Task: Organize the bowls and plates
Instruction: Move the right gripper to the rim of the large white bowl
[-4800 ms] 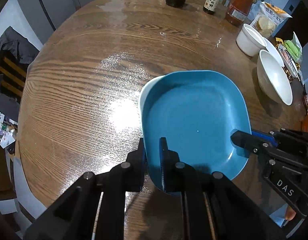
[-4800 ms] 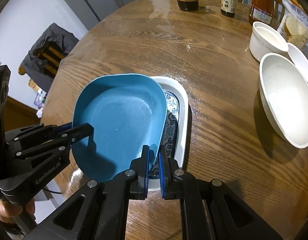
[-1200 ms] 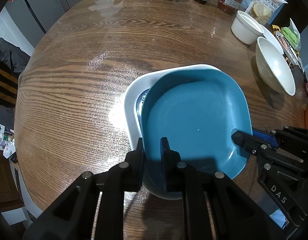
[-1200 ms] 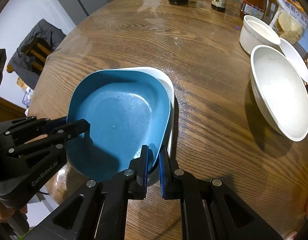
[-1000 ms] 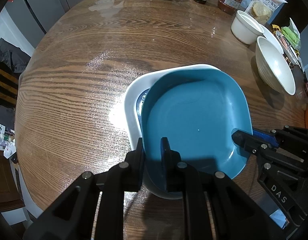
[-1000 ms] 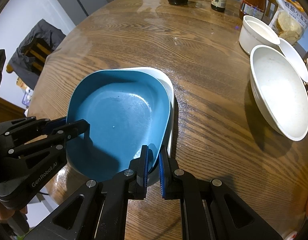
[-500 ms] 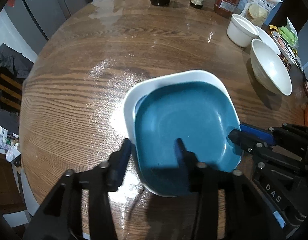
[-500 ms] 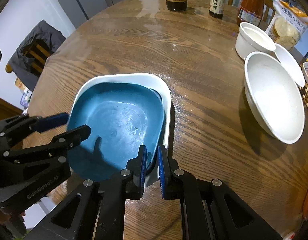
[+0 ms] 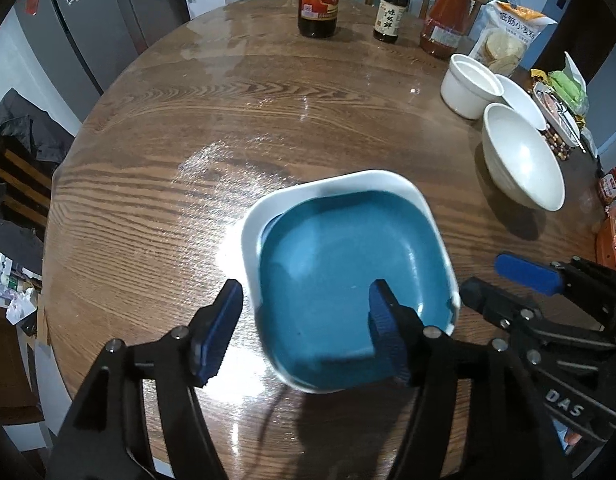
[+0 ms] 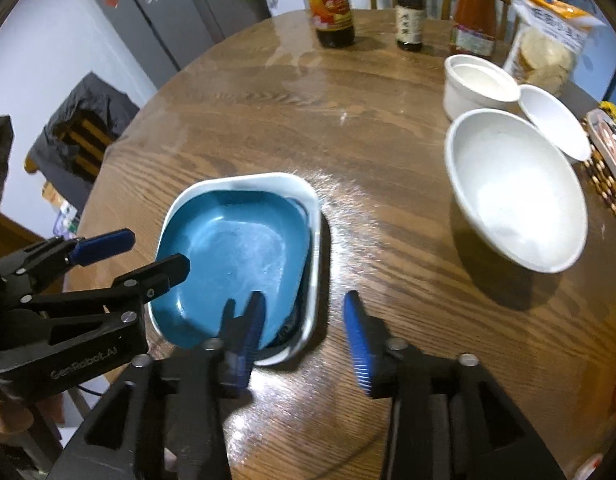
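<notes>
Having just spread both sets of jaws, your left gripper and right gripper now grasp nothing; lift straight clear so the blue plate, nested in the white dish near-centre, stays seated.

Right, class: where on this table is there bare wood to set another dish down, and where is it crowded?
Bare wood: the wide stretch from the bottles down to the stacked blue plate, and the table's left half. Crowded: the right edge, with white bowls and snack packets.
</notes>
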`<move>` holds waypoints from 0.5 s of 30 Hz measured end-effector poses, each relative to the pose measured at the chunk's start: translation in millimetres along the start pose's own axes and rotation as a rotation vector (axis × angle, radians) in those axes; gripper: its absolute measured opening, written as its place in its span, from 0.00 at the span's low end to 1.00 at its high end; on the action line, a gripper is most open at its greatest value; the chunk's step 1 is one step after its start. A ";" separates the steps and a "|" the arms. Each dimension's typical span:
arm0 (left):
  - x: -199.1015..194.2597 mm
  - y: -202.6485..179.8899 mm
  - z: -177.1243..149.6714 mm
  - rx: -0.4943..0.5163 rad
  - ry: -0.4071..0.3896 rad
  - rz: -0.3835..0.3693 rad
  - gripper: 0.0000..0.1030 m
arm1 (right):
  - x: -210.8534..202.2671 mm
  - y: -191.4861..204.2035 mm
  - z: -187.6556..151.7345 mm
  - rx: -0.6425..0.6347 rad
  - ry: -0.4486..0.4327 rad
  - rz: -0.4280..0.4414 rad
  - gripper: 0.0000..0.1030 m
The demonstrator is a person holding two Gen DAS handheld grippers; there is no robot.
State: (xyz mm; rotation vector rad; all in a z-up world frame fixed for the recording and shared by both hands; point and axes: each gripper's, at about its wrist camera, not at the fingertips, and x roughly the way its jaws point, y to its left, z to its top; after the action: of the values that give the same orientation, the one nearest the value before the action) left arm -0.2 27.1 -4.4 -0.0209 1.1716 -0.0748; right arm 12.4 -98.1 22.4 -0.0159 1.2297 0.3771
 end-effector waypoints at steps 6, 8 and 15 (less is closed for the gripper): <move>-1.9 -28.9 4.6 0.033 -0.012 -0.019 0.65 | -24.0 -23.3 -3.5 0.035 -0.045 -0.023 0.44; -2.1 -38.4 7.0 0.041 -0.014 -0.028 0.65 | -33.2 -34.7 -3.4 0.052 -0.062 -0.033 0.44; -5.8 -79.4 22.3 0.072 -0.049 -0.053 0.65 | -58.4 -81.3 -1.3 0.110 -0.113 -0.082 0.44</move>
State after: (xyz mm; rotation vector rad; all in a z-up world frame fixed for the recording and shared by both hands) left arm 14.3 -52.2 13.9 0.0099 1.1186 -0.1623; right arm 18.4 -190.6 60.3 0.0487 1.1328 0.2357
